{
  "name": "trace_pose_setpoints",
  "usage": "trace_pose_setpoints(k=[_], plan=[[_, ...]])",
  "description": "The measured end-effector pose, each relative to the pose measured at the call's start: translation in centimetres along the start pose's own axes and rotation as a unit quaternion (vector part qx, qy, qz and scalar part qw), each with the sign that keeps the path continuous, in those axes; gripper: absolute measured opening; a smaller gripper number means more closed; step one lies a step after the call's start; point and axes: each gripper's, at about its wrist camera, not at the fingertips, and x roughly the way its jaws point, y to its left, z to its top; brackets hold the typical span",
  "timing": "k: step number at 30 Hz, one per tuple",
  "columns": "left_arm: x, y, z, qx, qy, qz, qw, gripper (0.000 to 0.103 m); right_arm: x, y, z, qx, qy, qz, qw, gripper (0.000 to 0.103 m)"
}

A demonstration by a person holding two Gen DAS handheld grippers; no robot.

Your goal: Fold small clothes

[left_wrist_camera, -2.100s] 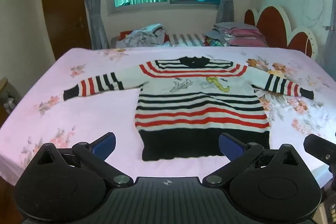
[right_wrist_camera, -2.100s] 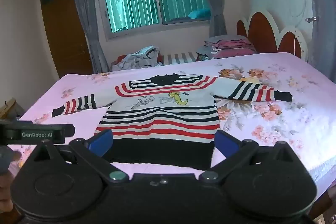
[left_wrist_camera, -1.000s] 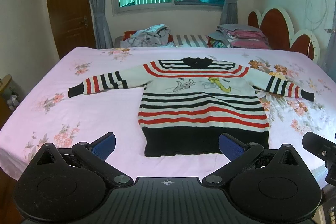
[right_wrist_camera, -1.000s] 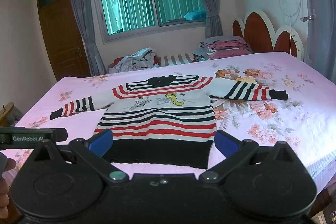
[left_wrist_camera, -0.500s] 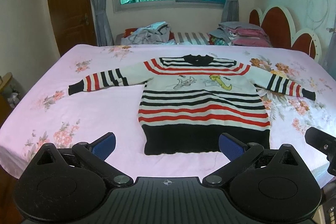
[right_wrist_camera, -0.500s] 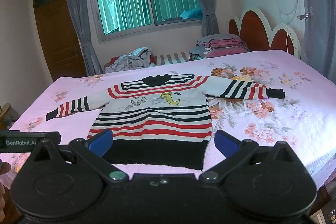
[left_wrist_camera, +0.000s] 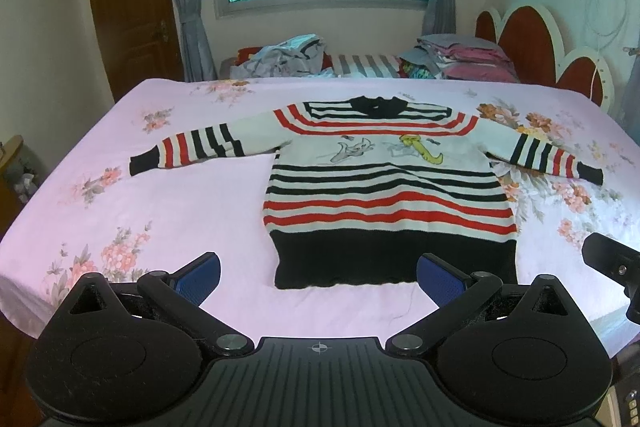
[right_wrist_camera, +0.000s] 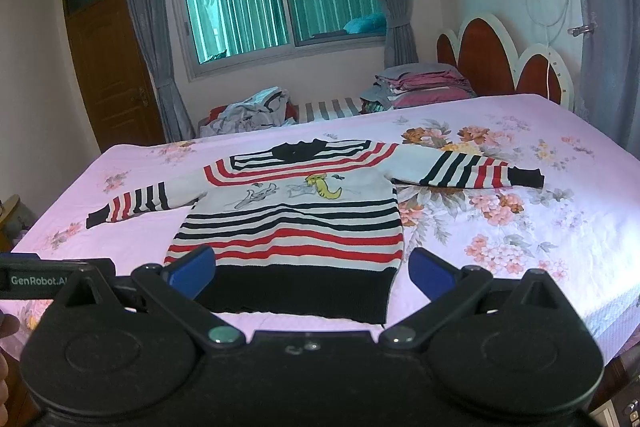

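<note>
So the striped sweater [left_wrist_camera: 390, 187] is lying flat, front up, on the pink floral bed [left_wrist_camera: 192, 211], both sleeves spread straight out to the sides and nothing folded yet. Its long axis runs directly away from the cameras: black hem closest, collar at the far end.

Both sets of tongs are spread wide and holding nothing. The left tongs [left_wrist_camera: 318, 277] and right tongs [right_wrist_camera: 312, 269] hover off the near edge of the bed, not touching the fabric. The hem sits right in front of both, sort of framed between the blue pads.

For reach, I'd say the left sleeve cuff [left_wrist_camera: 142, 165] is the left hand's job and the right sleeve cuff [right_wrist_camera: 528, 177] goes to the right one, since each lies out to that hand's own side. Each sleeve is well apart from the tongs though, much further than the hem, so the first move looks like a reach forward and outward

There's a heap of other clothes [left_wrist_camera: 286, 57] past the far edge of the bed, not in play
</note>
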Motion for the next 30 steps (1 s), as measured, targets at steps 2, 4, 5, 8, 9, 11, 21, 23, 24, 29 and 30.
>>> trace_pose_setpoints(k=[2, 4, 5, 8, 9, 11, 21, 23, 24, 29, 30], plan=[[0.0, 0.0, 0.0, -0.001, 0.000, 0.001, 1.0000, 0.103, 0.2, 0.0, 0.0, -0.002, 0.001, 0.000, 1.000, 0.103], [0.1, 0.0, -0.1, -0.001, 0.001, 0.001, 1.0000, 0.103, 0.2, 0.0, 0.0, -0.001, 0.001, 0.001, 1.000, 0.103], [0.1, 0.1, -0.1, -0.002, 0.001, 0.001, 1.0000, 0.103, 0.2, 0.0, 0.0, -0.002, 0.001, 0.001, 1.000, 0.103], [0.2, 0.2, -0.1, -0.003, 0.003, 0.002, 1.0000, 0.103, 0.3, 0.1, 0.0, -0.002, 0.001, 0.001, 1.000, 0.103], [0.2, 0.1, -0.1, -0.003, 0.002, 0.002, 1.0000, 0.103, 0.4, 0.1, 0.0, -0.002, 0.001, 0.001, 1.000, 0.103], [0.3, 0.2, 0.0, -0.004, 0.003, 0.003, 1.0000, 0.103, 0.3, 0.1, -0.1, -0.002, 0.001, 0.000, 1.000, 0.103], [0.7, 0.3, 0.2, -0.005, 0.005, 0.003, 1.0000, 0.103, 0.5, 0.1, 0.0, -0.002, 0.002, 0.001, 1.000, 0.103], [0.8, 0.3, 0.2, -0.005, 0.006, 0.003, 1.0000, 0.103, 0.5, 0.2, -0.1, -0.002, 0.002, 0.000, 1.000, 0.103], [0.9, 0.3, 0.3, -0.005, 0.007, 0.004, 1.0000, 0.103, 0.6, 0.2, -0.1, -0.002, 0.003, 0.000, 1.000, 0.103], [1.2, 0.4, 0.2, -0.005, 0.008, 0.004, 0.9999, 0.103, 0.7, 0.2, -0.1, -0.002, 0.004, 0.000, 1.000, 0.103], [1.3, 0.4, 0.2, -0.005, 0.009, 0.005, 0.9999, 0.103, 0.8, 0.3, -0.1, -0.002, 0.004, -0.001, 1.000, 0.103]])
